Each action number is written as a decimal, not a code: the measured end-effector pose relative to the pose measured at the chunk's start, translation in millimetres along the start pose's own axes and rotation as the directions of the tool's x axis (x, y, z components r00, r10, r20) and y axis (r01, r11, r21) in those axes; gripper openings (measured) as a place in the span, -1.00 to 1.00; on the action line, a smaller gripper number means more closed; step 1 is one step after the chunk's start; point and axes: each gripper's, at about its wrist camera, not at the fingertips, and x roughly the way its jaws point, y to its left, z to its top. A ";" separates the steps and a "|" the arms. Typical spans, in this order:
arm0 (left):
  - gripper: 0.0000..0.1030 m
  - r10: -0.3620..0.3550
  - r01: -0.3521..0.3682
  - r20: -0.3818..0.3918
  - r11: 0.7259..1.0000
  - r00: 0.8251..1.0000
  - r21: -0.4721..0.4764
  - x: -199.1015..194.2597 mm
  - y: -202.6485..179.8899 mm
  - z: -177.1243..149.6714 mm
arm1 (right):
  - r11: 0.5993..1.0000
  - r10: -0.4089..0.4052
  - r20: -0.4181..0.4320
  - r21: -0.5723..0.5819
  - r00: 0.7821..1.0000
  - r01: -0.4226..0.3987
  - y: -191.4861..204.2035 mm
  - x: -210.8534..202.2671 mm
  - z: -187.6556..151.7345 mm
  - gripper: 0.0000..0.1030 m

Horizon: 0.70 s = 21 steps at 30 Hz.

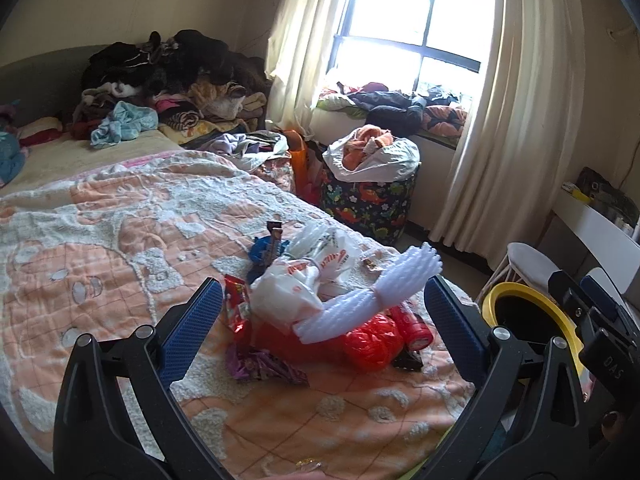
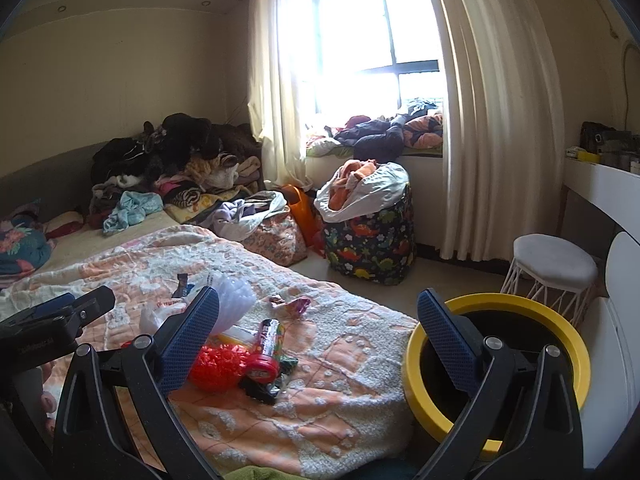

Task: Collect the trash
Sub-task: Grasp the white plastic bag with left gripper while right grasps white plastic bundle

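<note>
A heap of trash lies on the peach blanket (image 1: 100,240): a white foam fruit net (image 1: 372,296), a white plastic bag (image 1: 296,284), a red plastic bag (image 1: 370,342), a red-capped tube (image 1: 414,326), a purple wrapper (image 1: 264,366) and a red wrapper (image 1: 236,300). My left gripper (image 1: 324,316) is open, its jaws either side of the heap, just short of it. My right gripper (image 2: 320,336) is open and empty over the bed's edge, with the red bag (image 2: 218,366) and tube (image 2: 266,354) by its left finger. A yellow-rimmed bin (image 2: 496,364) stands beside the bed.
Clothes are piled at the head of the bed (image 2: 172,168) and on the window sill (image 2: 380,132). A dinosaur-print hamper (image 2: 370,236) and bags stand on the floor. A white stool (image 2: 554,266) and a white desk (image 2: 600,188) are at the right.
</note>
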 end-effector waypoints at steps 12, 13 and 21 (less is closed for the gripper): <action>0.80 0.097 -0.099 -0.018 0.991 0.995 -0.093 21.1 58.6 13.1 | 0.996 0.077 -0.064 -0.035 0.995 -0.079 37.1 37.1 16.1 0.88; 0.80 0.097 -0.099 -0.024 0.990 0.995 -0.101 23.7 62.5 13.5 | 0.996 0.080 -0.073 -0.034 0.994 -0.083 39.3 40.6 16.4 0.88; 0.80 0.029 -0.037 -0.056 0.990 0.998 -0.136 47.1 79.4 19.3 | 0.994 0.103 -0.147 -0.023 0.984 -0.108 45.5 76.8 16.9 0.88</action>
